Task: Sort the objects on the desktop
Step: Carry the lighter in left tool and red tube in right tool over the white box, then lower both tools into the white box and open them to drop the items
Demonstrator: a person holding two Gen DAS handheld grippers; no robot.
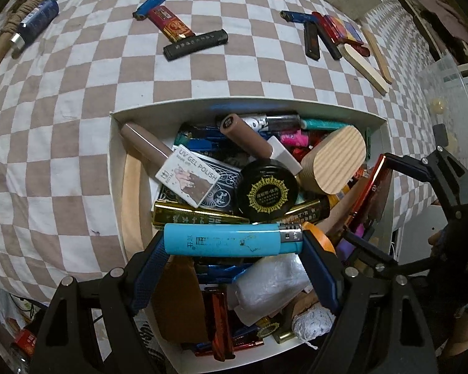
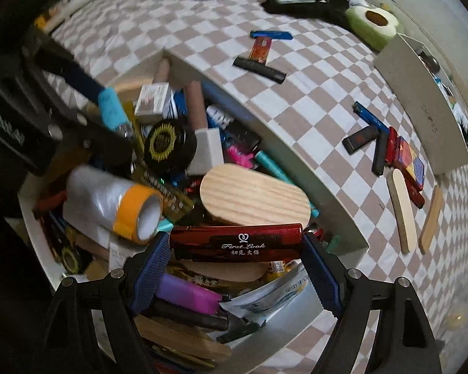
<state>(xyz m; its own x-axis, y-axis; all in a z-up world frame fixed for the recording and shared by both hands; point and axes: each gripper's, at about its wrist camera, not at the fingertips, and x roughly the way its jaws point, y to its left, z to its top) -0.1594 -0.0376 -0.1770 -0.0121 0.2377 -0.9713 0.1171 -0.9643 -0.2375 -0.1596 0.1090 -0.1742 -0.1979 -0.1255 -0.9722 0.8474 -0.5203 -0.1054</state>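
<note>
Lighters are being held crosswise at the bottom of both views: left gripper point(image 1: 234, 243) is clamping the blue lighter point(image 1: 231, 239), right gripper point(image 2: 235, 243) the red lighter point(image 2: 236, 242), over the crowded box point(image 1: 115, 143). End-on holds may be slipping; sorted lighters point(image 1: 179, 26) are waiting farther up.

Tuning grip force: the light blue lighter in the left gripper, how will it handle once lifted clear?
The light blue lighter looks like rigid plastic, so probably stiff and light. The left gripper clamps it end to end; its glossy body could slip. Set on the checkered cloth, its flattish shape probably won't roll.
</note>
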